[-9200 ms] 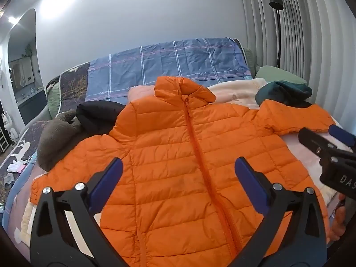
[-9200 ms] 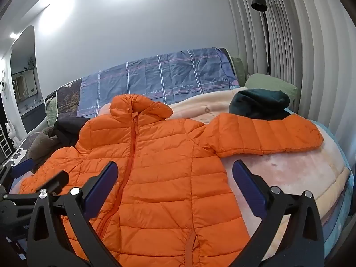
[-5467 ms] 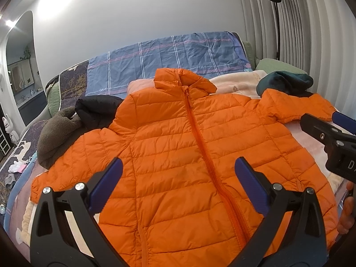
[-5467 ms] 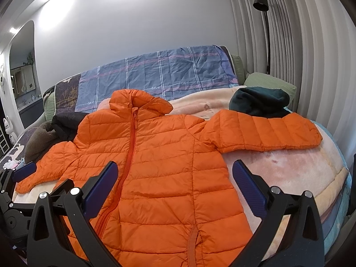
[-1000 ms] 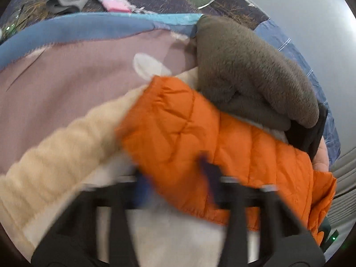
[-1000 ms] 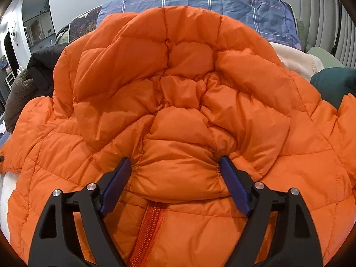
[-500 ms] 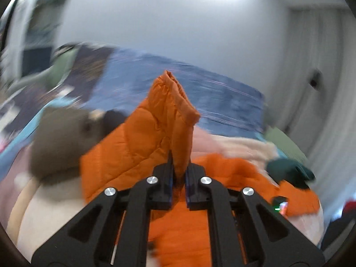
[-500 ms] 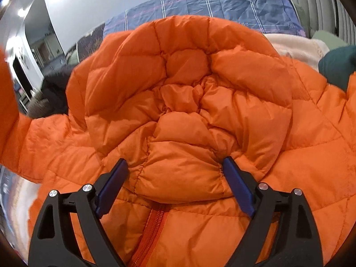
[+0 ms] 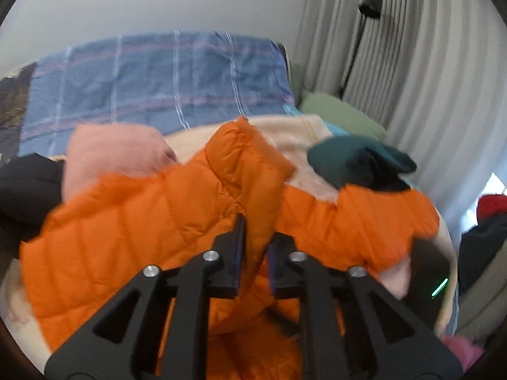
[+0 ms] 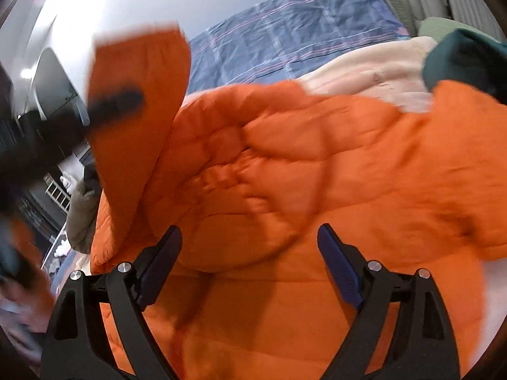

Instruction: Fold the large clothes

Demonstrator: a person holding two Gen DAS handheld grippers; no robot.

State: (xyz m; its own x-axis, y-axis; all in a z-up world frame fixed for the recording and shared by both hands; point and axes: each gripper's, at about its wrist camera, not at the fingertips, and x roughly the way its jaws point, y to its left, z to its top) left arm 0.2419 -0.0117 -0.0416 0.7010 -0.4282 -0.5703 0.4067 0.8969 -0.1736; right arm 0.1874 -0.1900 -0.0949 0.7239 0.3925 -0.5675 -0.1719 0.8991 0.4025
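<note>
Left wrist view: left hand-held gripper (image 9: 255,247) pinches the jacket (image 9: 126,221) sleeve, lifting it to fold inward; right hand-held gripper (image 10: 250,253) hovers spread over the body.

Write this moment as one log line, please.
left gripper: shut on sleeve of orange quilted puffer jacket, lifted | right gripper: open above jacket | fold: unfinished

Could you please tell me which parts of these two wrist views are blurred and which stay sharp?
Left wrist view: the left gripper is crisp, while the orange quilted puffer jacket it pinches and the bedding are slightly smeared. Right wrist view: the right gripper is sharp, but the jacket's raised sleeve is heavily motion-blurred.
</note>
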